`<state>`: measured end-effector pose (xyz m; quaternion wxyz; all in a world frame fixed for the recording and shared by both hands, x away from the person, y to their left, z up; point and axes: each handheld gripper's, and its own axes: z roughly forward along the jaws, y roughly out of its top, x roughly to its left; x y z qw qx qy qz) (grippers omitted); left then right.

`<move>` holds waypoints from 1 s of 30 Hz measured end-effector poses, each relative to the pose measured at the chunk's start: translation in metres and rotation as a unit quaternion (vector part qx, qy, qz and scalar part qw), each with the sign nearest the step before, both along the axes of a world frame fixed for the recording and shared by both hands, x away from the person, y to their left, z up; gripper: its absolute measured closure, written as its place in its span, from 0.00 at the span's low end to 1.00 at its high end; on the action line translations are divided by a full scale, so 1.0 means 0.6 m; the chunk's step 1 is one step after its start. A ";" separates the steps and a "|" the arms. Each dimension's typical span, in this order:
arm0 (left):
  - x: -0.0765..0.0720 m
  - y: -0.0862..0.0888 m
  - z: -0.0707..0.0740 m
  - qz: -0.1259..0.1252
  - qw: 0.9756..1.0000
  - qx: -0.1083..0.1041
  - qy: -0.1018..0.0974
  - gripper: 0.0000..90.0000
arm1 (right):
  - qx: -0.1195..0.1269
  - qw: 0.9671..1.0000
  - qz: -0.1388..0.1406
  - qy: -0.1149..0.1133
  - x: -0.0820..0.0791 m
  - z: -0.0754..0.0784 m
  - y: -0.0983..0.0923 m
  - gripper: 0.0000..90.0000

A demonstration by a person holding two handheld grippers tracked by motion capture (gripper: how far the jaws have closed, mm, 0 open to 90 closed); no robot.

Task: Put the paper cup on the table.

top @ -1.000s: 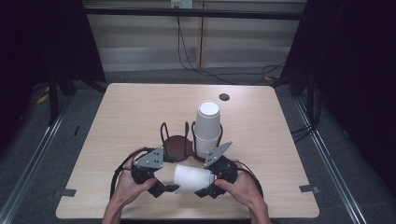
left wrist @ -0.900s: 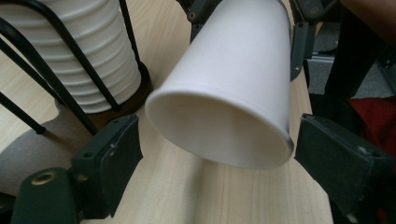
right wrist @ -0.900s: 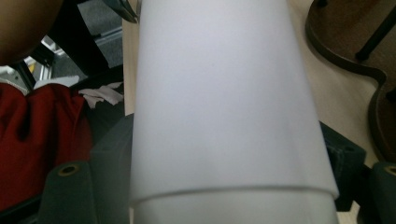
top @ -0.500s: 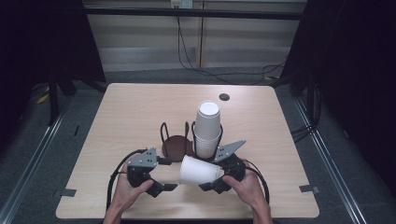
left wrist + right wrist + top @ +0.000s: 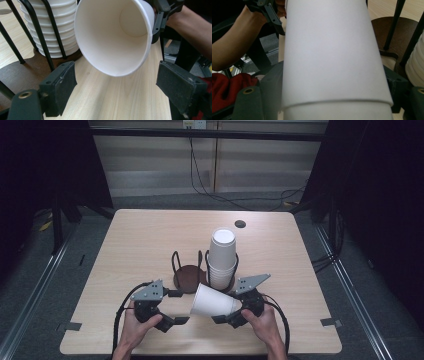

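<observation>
A white paper cup point(image 5: 212, 301) lies on its side above the table, with my right gripper point(image 5: 229, 309) shut on its base end. Its mouth point(image 5: 112, 37) faces my left gripper point(image 5: 180, 307), which stands open a short way off with nothing between its pads point(image 5: 61, 86). In the right gripper view the cup's wall point(image 5: 332, 55) sits between the jaws, and the left gripper point(image 5: 265, 10) shows beyond it. A tall stack of white cups point(image 5: 222, 255) stands in a black wire holder just behind the held cup.
A brown double base point(image 5: 189, 277) carries the wire posts; its left place holds no cups. A small dark round mark point(image 5: 240, 224) lies near the table's far edge. Bare wood spreads to the left and back. Cables trail from both grippers.
A second ago both grippers met at the cup. The left one has let go and drawn back to the left, and the right one has tilted the cup's mouth up and left.
</observation>
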<state>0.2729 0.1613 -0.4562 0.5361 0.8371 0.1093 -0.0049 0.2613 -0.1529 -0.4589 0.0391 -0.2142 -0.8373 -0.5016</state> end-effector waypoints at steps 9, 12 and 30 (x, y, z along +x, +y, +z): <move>-0.004 0.000 -0.009 0.002 1.000 -0.012 0.005 0.17 | 0.035 0.999 0.003 -0.013 -0.003 -0.010 0.002 0.25; -0.006 0.001 -0.013 0.002 1.000 -0.018 0.008 0.17 | 0.049 0.999 0.007 -0.019 -0.005 -0.011 0.003 0.25; -0.015 0.010 -0.014 -0.001 0.995 -0.100 0.018 0.17 | 0.109 0.993 0.023 -0.038 -0.009 -0.024 0.013 0.25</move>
